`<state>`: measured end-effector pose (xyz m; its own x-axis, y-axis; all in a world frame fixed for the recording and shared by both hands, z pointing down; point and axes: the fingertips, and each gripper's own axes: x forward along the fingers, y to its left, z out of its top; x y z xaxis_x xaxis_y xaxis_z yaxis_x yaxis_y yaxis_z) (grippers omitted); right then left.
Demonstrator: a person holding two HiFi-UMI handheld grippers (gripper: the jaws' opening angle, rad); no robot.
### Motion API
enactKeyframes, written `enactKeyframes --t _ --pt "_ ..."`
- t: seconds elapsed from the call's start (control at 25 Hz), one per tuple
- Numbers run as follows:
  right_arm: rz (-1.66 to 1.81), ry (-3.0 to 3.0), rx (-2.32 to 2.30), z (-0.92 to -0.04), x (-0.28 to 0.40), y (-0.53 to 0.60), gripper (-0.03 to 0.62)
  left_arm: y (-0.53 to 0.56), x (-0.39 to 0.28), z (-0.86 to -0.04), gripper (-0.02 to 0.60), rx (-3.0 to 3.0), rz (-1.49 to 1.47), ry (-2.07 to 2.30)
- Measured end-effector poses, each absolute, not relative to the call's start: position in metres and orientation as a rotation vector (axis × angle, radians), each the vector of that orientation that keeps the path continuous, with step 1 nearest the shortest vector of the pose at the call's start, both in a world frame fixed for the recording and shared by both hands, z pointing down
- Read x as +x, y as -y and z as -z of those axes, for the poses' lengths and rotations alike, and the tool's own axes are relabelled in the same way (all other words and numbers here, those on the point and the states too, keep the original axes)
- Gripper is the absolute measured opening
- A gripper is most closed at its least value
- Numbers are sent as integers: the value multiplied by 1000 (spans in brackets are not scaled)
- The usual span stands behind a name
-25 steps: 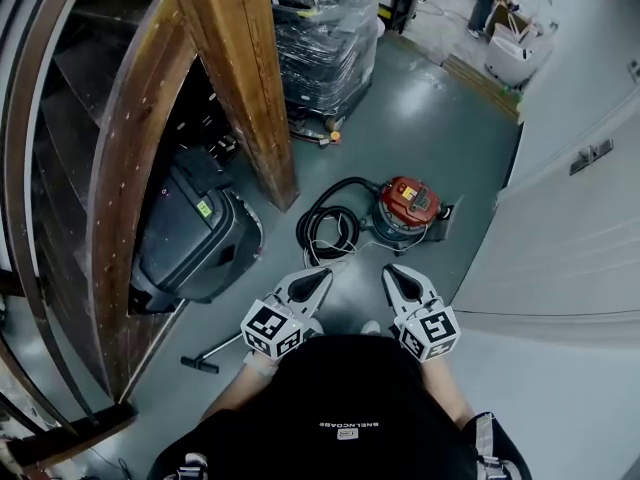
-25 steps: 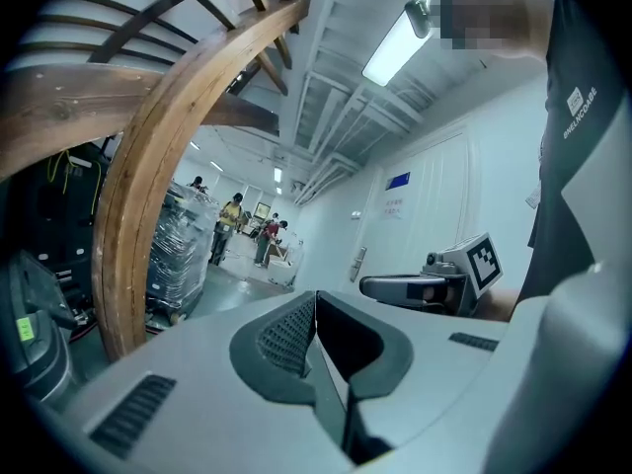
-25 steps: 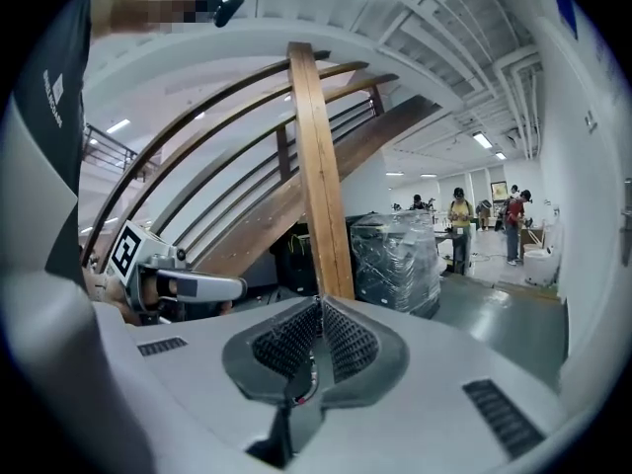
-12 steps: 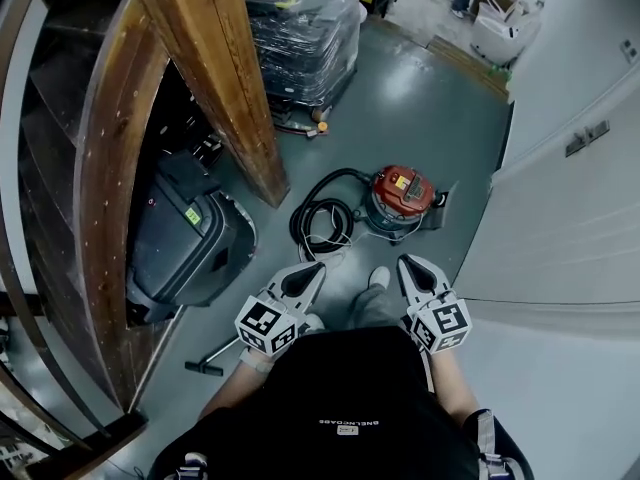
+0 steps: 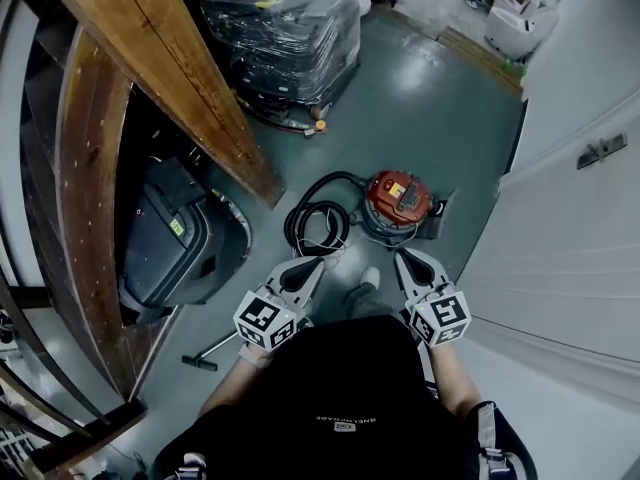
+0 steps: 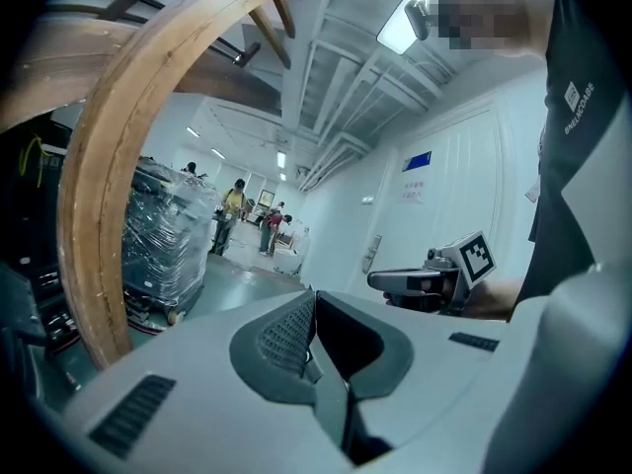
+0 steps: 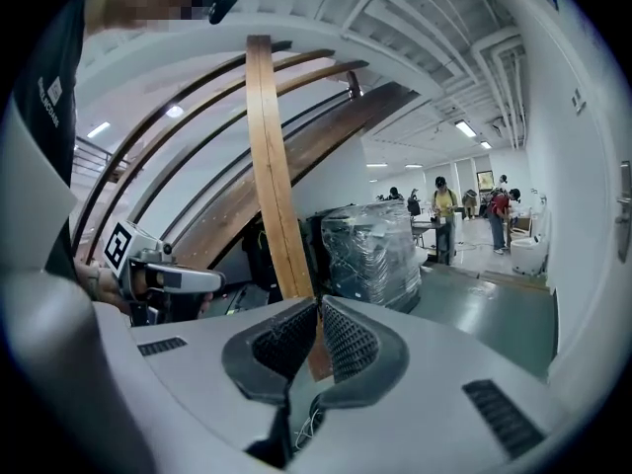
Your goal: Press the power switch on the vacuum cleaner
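The vacuum cleaner [image 5: 400, 204] is a small round canister with a red top, standing on the grey floor ahead of me, its black hose [image 5: 316, 223] coiled to its left. Its switch cannot be picked out at this distance. My left gripper [image 5: 318, 265] and right gripper [image 5: 403, 259] are held side by side at waist height, short of the vacuum and well above the floor. Both have their jaws closed with nothing between them. In the left gripper view the right gripper [image 6: 427, 282] shows at the right; in the right gripper view the left gripper [image 7: 163, 279] shows at the left.
A large dark cleaning machine [image 5: 175, 243] stands at the left under curved wooden beams [image 5: 165, 78]. A plastic-wrapped pallet [image 5: 285, 33] is behind them. A white wall with a door [image 5: 570, 218] runs along the right. A floor nozzle [image 5: 200, 360] lies at lower left. People stand far down the corridor [image 7: 441, 210].
I have stepped closer and the view has swung: the vacuum sits slightly nearer the grippers. Both grippers stay closed and level, the right one shifted a little.
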<state>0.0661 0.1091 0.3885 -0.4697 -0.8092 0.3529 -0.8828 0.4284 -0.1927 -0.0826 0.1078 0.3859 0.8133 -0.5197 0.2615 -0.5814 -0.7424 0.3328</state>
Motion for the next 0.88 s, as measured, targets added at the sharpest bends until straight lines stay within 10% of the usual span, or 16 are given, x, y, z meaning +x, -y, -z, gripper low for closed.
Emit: enactKeyframes --t 0.88 --pt "-643 2463 1349 -433 239 30 35 7 86 -405 15 2509 -314 928"
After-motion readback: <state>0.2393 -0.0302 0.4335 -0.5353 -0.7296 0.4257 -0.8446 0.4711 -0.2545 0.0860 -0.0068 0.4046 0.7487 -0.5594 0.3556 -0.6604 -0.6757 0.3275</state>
